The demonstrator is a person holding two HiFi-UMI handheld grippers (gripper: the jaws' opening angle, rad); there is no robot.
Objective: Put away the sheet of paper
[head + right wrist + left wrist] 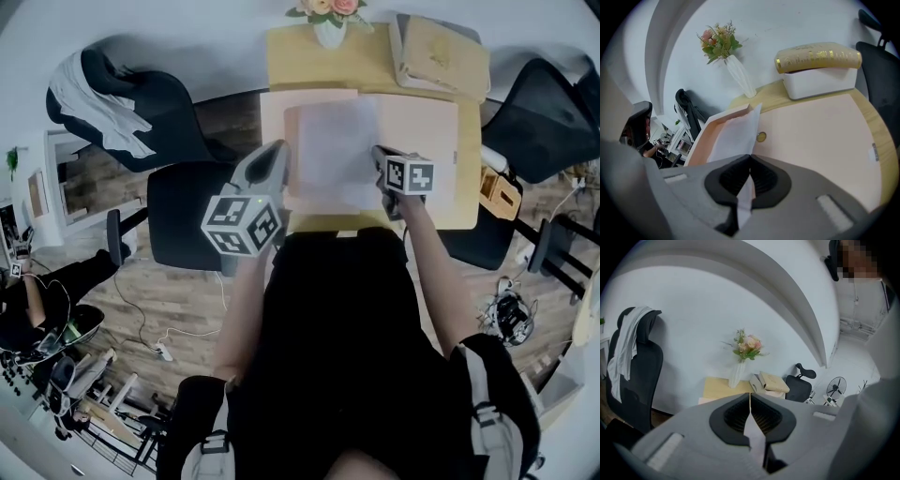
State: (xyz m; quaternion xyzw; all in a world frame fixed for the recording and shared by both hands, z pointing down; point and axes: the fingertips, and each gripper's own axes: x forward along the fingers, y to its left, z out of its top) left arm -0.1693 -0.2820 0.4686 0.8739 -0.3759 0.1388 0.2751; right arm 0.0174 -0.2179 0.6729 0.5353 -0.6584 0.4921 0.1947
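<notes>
A white sheet of paper (333,150) hangs just above an open pink folder (427,141) on the wooden table (300,66). My left gripper (278,152) is shut on the sheet's left edge. My right gripper (381,157) is shut on its right edge. In the left gripper view the paper (754,434) shows as a thin strip pinched between the black pads (733,416) of the left gripper (750,401). In the right gripper view the sheet (733,133) runs out from the closed jaws of the right gripper (750,161) over the folder (815,131), next to its round snap button (761,137).
A white vase of flowers (329,26) and a white tissue box with a gold lid (441,54) stand at the table's far edge. Black office chairs sit to the left (141,108), the right (544,117) and near the front left corner (187,225).
</notes>
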